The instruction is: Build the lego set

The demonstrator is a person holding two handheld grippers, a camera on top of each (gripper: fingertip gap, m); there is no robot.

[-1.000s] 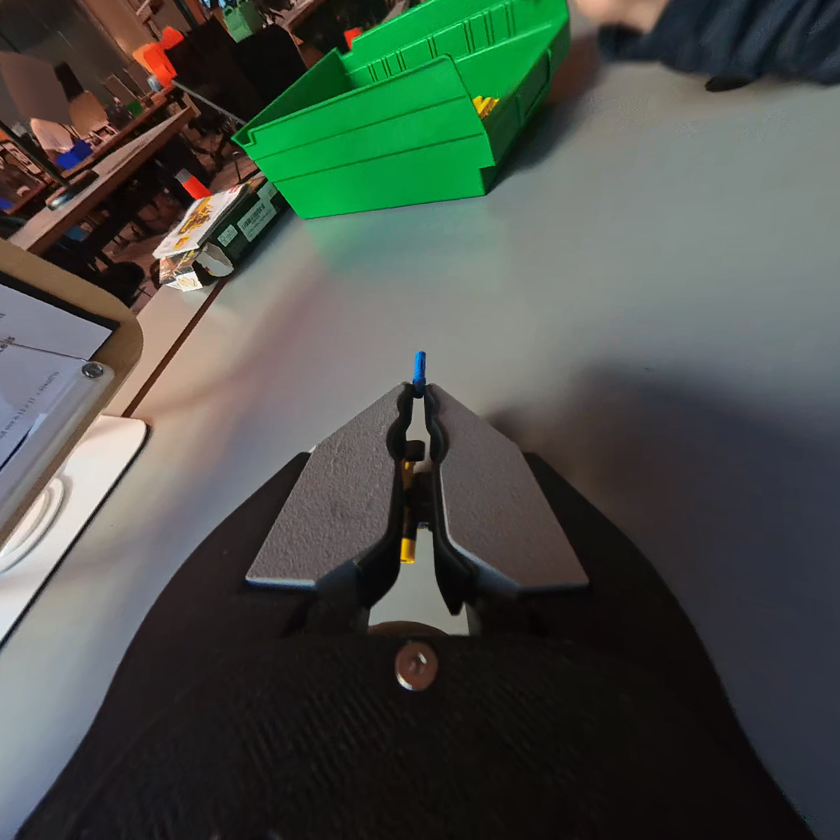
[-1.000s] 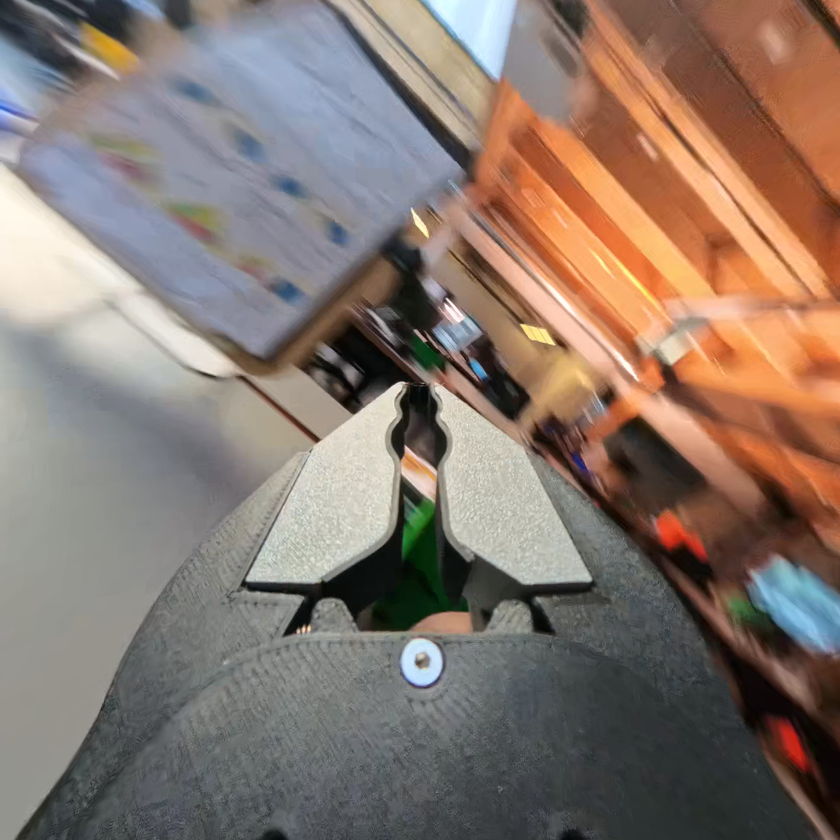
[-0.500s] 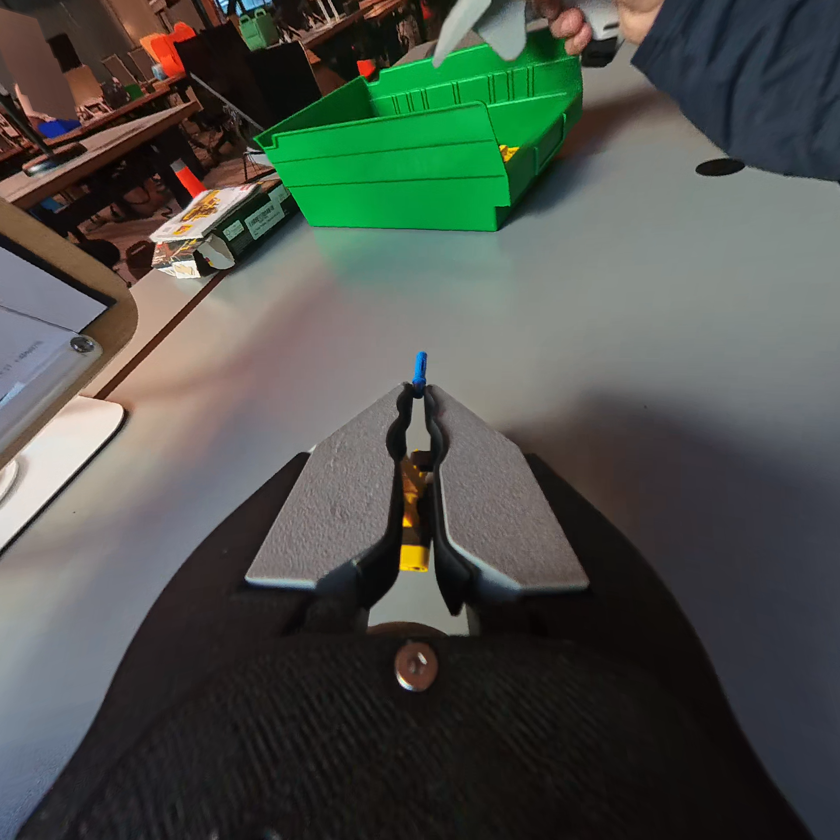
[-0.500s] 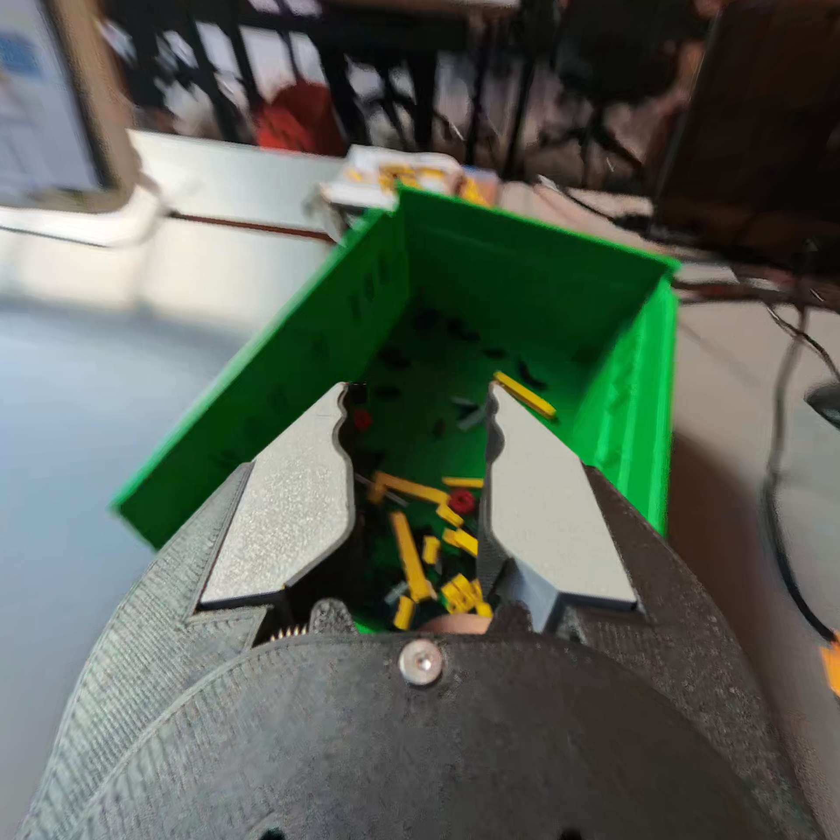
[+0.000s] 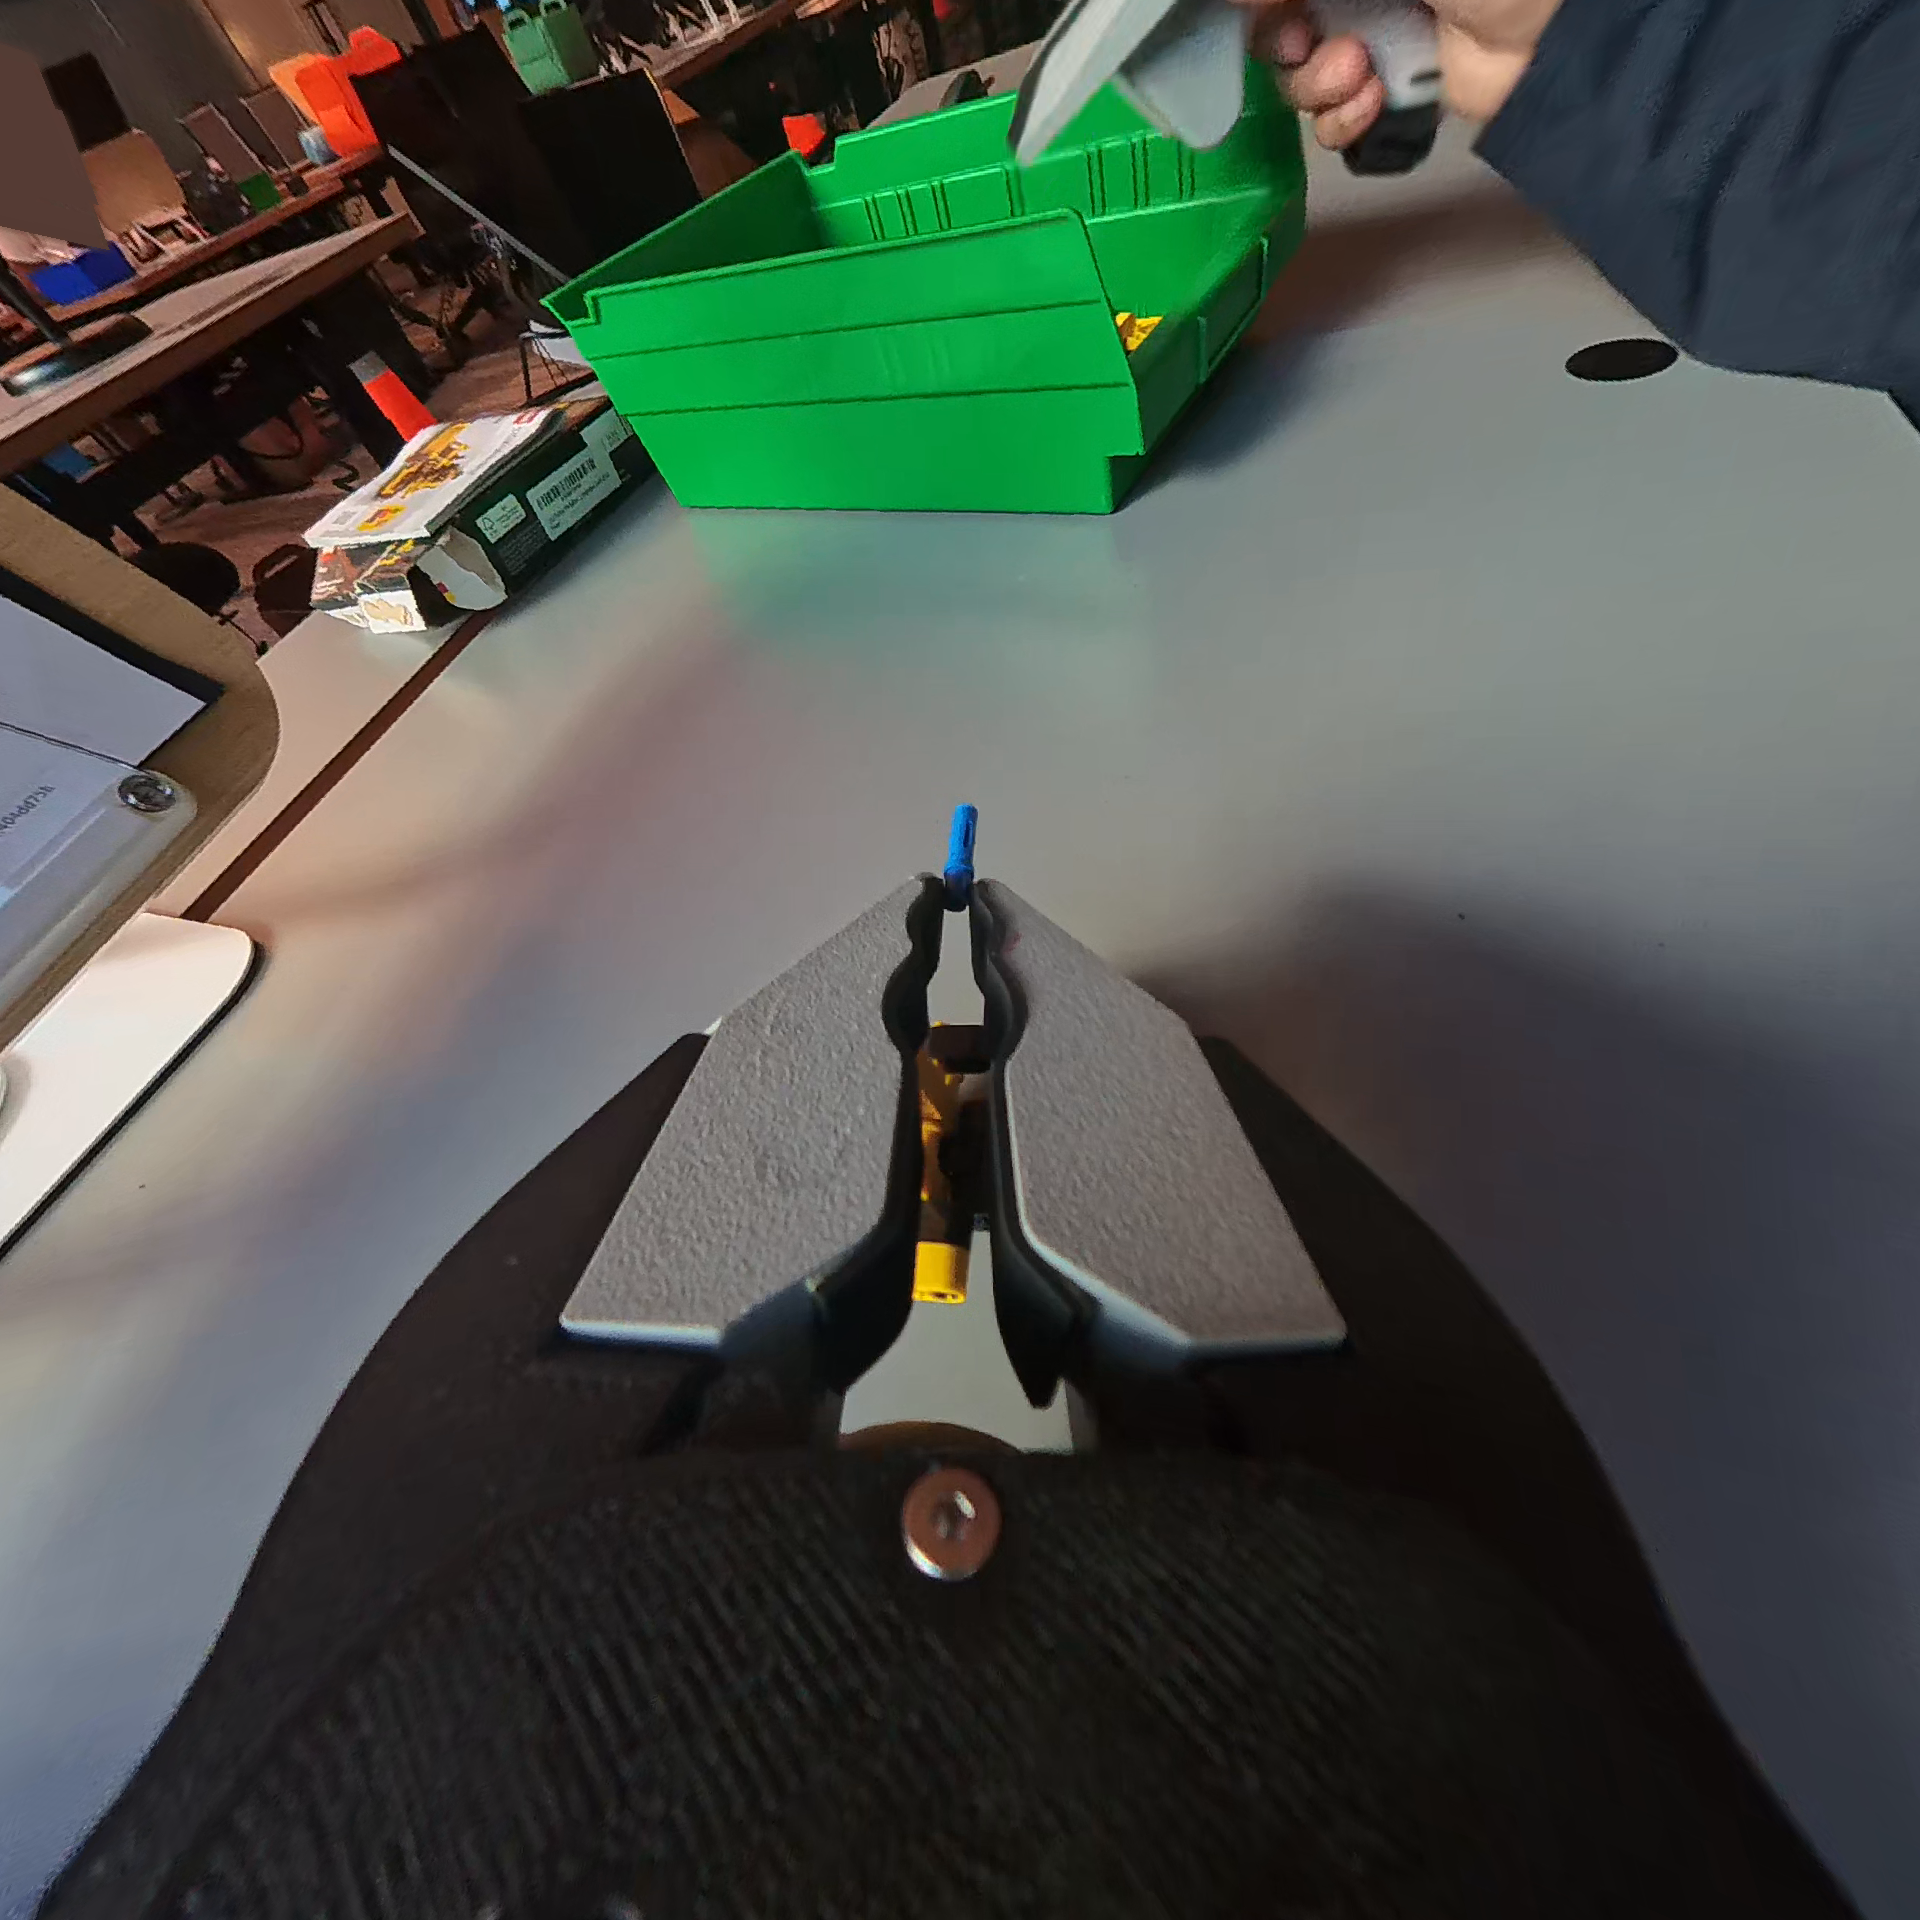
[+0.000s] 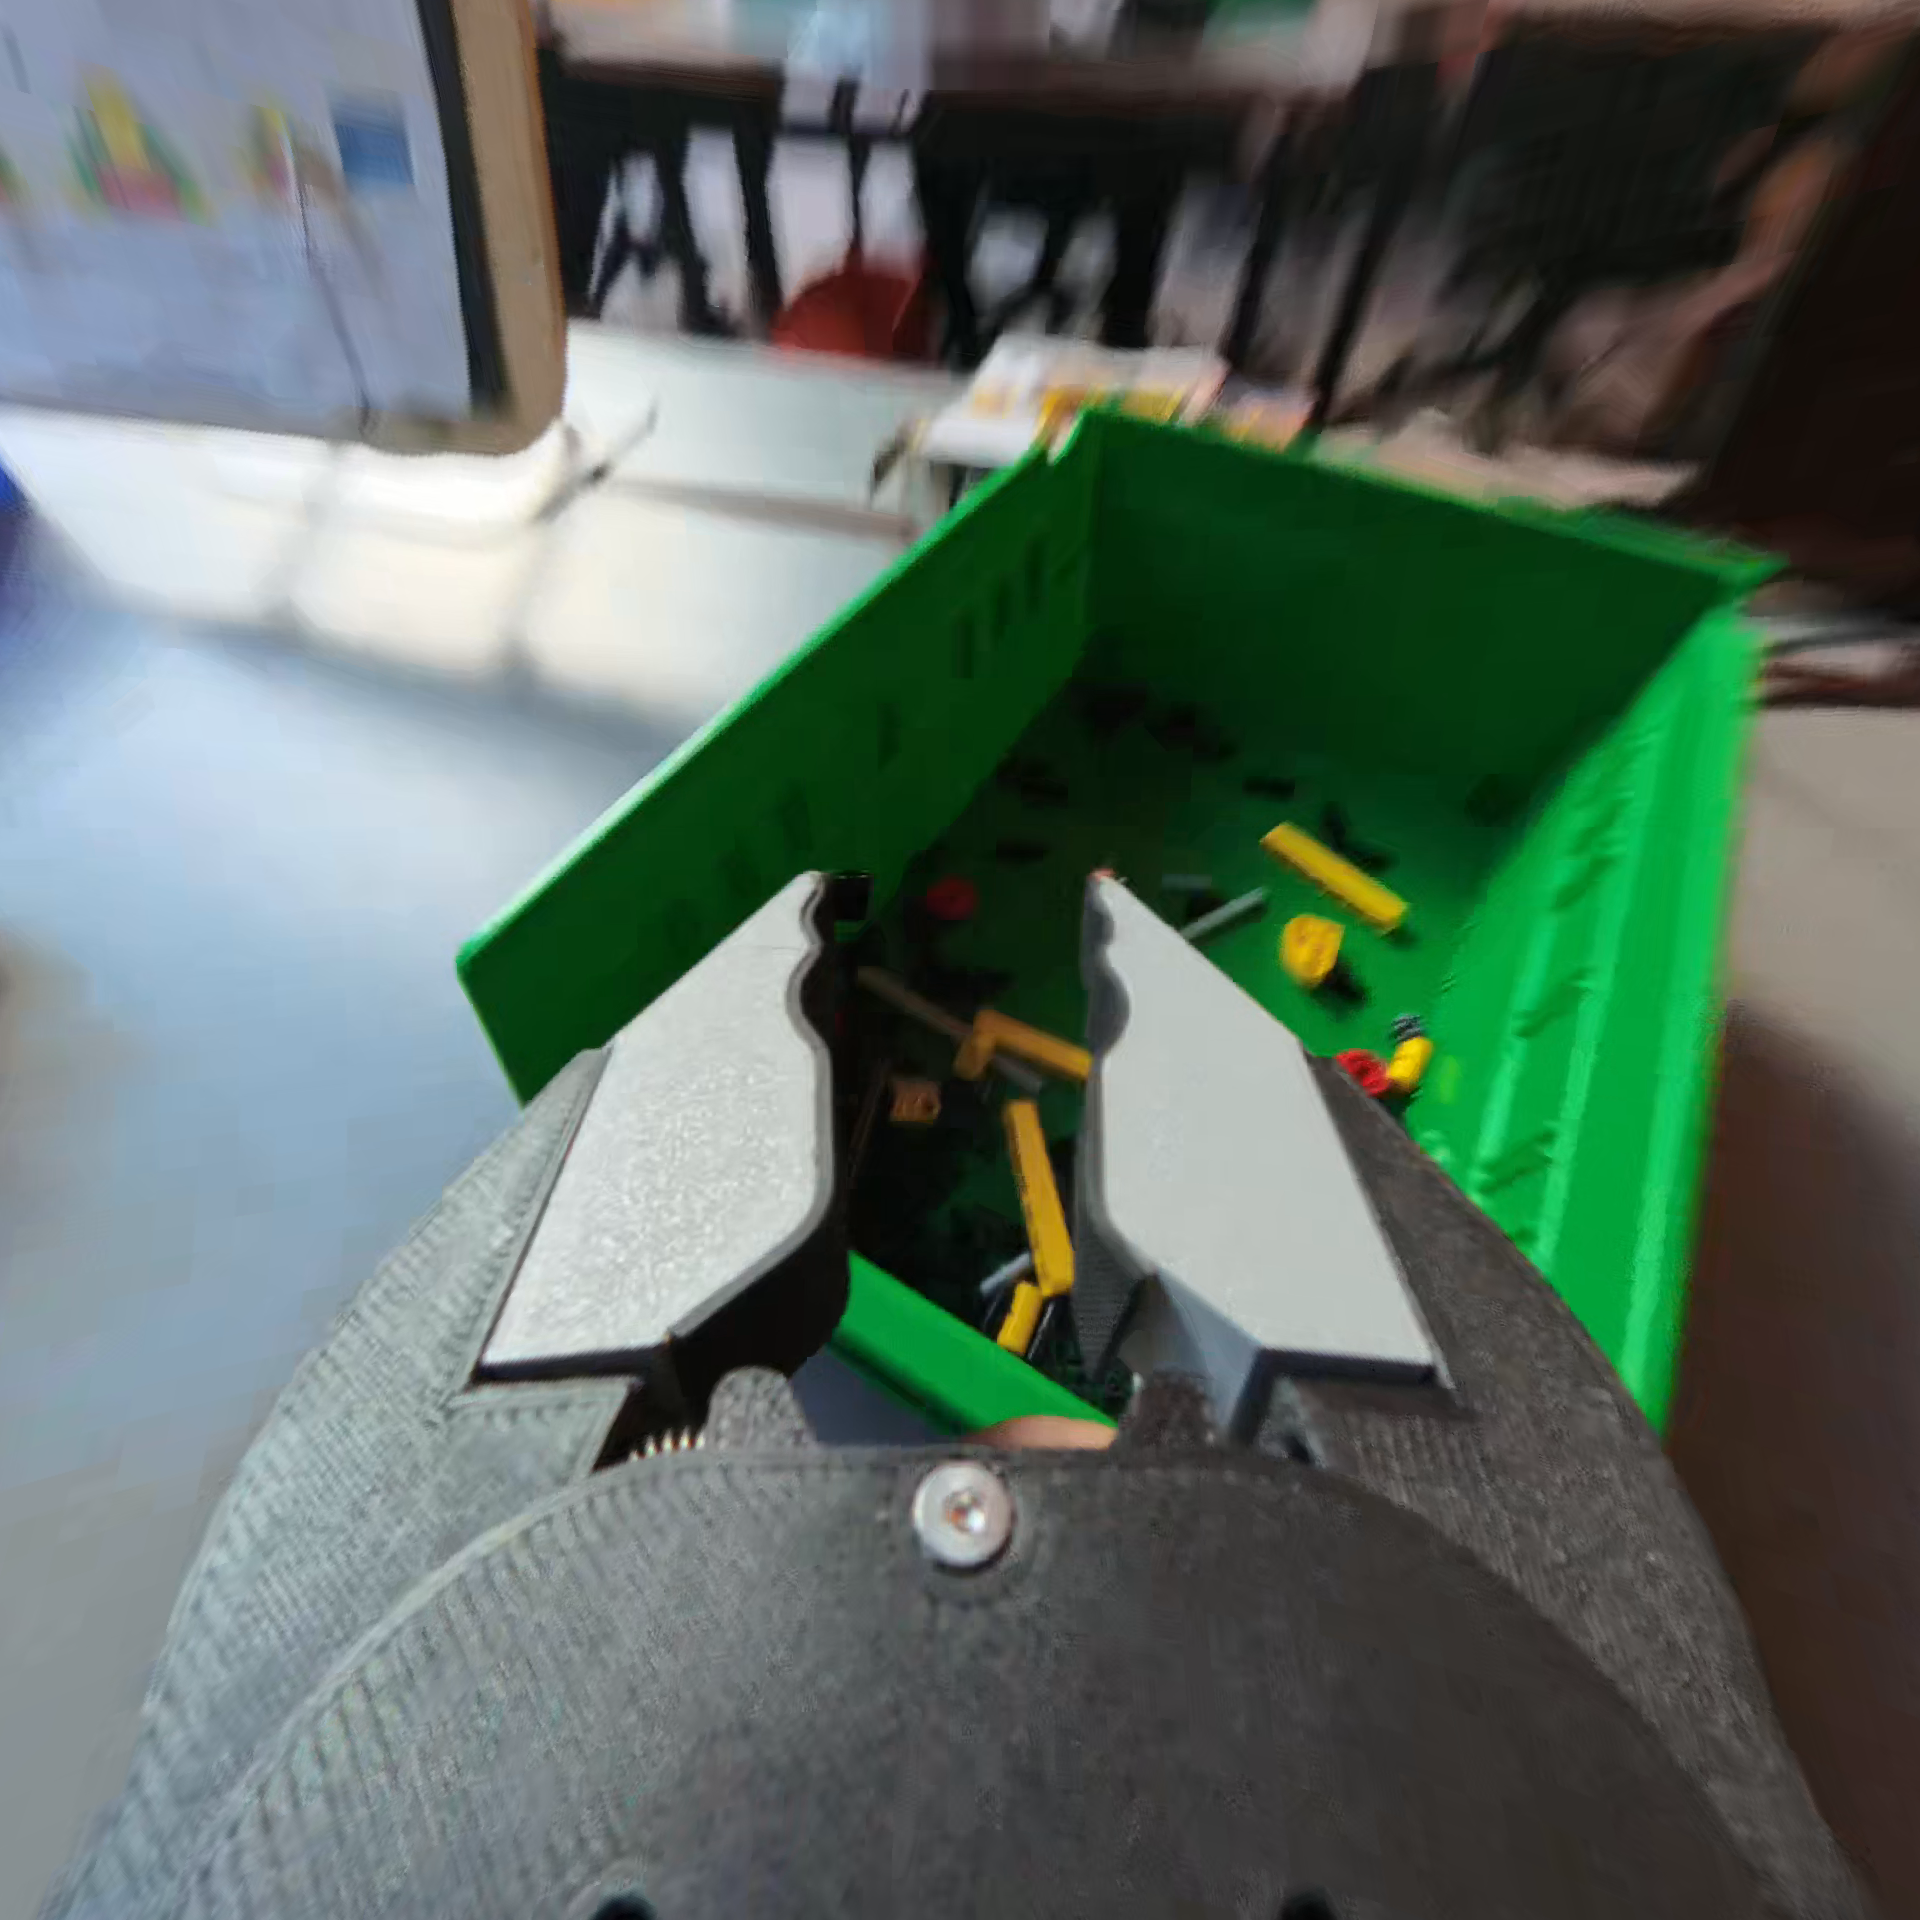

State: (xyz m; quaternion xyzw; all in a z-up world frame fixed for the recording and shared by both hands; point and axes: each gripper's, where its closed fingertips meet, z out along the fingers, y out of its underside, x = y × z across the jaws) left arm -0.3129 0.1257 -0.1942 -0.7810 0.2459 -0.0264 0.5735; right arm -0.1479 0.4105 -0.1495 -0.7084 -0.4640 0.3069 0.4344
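Above the near end of the green bin (image 6: 1226,644), the right gripper (image 6: 961,914) is held with jaws wide and empty; loose lego pieces lie directly below, a long yellow beam (image 6: 1039,1195) running roughly along the jaw axis, though blur obscures detail. Well short of the bin, the left gripper (image 5: 958,894) is clamped on a blue pin (image 5: 960,842), a yellow-and-black assembly (image 5: 943,1153) beneath it. A printed box (image 5: 468,499) beside the bin bears writing.

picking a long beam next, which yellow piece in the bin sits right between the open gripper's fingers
The long yellow beam lying lengthwise in the gap of the right gripper, near the green bin's front wall. The other long yellow beam lies farther back, right of the fingers.
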